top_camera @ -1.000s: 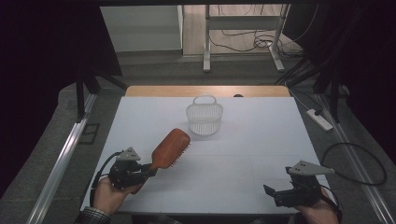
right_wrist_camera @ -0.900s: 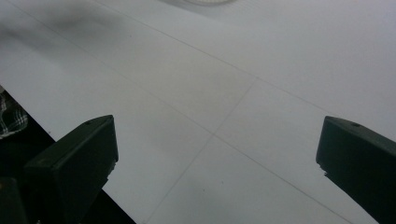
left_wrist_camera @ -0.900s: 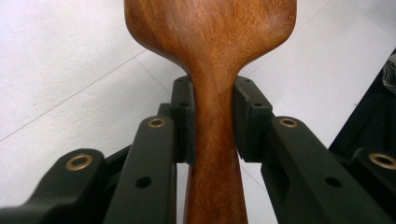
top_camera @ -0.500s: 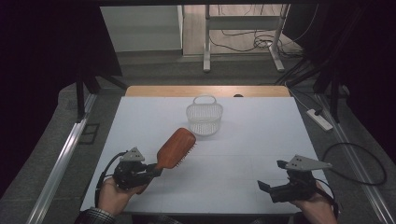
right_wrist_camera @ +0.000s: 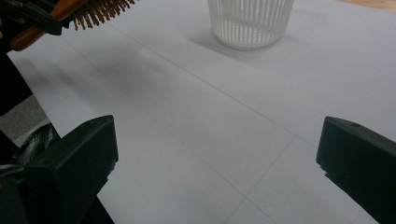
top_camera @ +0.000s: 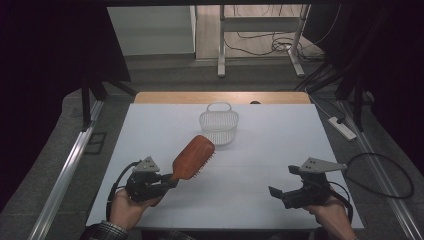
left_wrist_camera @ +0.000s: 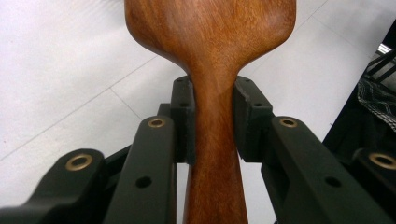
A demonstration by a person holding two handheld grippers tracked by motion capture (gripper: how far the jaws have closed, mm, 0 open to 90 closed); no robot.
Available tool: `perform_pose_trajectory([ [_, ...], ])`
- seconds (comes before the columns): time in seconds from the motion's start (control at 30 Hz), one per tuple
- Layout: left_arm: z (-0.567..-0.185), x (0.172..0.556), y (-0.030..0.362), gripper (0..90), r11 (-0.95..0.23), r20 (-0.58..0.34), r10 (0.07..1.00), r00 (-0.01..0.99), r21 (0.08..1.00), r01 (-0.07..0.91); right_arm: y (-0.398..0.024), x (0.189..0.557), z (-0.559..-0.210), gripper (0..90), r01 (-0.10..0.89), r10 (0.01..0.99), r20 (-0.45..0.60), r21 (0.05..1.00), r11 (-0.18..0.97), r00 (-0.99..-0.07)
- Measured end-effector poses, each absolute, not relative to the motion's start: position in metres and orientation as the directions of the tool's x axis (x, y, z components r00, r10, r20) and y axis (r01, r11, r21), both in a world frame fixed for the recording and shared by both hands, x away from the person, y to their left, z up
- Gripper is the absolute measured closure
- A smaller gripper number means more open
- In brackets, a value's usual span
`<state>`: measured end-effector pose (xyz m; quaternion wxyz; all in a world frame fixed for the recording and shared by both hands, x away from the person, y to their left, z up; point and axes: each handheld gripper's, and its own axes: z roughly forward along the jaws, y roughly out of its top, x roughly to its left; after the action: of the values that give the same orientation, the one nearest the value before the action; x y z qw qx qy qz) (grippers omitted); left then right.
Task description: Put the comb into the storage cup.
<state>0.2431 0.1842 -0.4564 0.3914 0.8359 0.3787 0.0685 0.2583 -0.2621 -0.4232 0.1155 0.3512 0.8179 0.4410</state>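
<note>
A brown wooden hairbrush hangs above the white table, head tilted up toward the back, bristles facing right and down. My left gripper is shut on its handle near the front left; the pads squeeze the handle's neck from both sides. A white slatted basket stands upright beyond the brush head, apart from it. My right gripper sits near the front right edge, jaws wide open with bare table between them. The brush bristles and basket appear far off in the right gripper view.
The white table has a wooden strip along its back edge. Metal rails run along the left side, a power strip and cables lie on the floor at the right. A desk frame stands behind.
The right gripper has moved left and slightly forward along the front edge. The left gripper keeps the brush almost still.
</note>
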Motion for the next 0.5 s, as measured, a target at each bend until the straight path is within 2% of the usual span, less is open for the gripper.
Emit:
perform_pose_trajectory([
  [0.07,-0.456,0.243,0.183,72.0,-0.406,-0.179,0.687,0.705,0.710,0.576,-0.260,0.260,-0.423,0.0,0.474,0.674,0.129,0.804,0.358,-0.727],
  [0.13,-0.454,0.243,0.181,72.0,-0.407,-0.170,0.686,0.707,0.715,0.568,-0.256,0.265,-0.422,0.0,0.494,0.663,0.180,0.808,0.322,-0.726],
  [0.5,-0.446,0.246,0.169,72.0,-0.412,-0.137,0.683,0.717,0.739,0.533,-0.238,0.275,-0.418,0.0,0.492,0.648,0.198,0.814,0.310,-0.736],
])
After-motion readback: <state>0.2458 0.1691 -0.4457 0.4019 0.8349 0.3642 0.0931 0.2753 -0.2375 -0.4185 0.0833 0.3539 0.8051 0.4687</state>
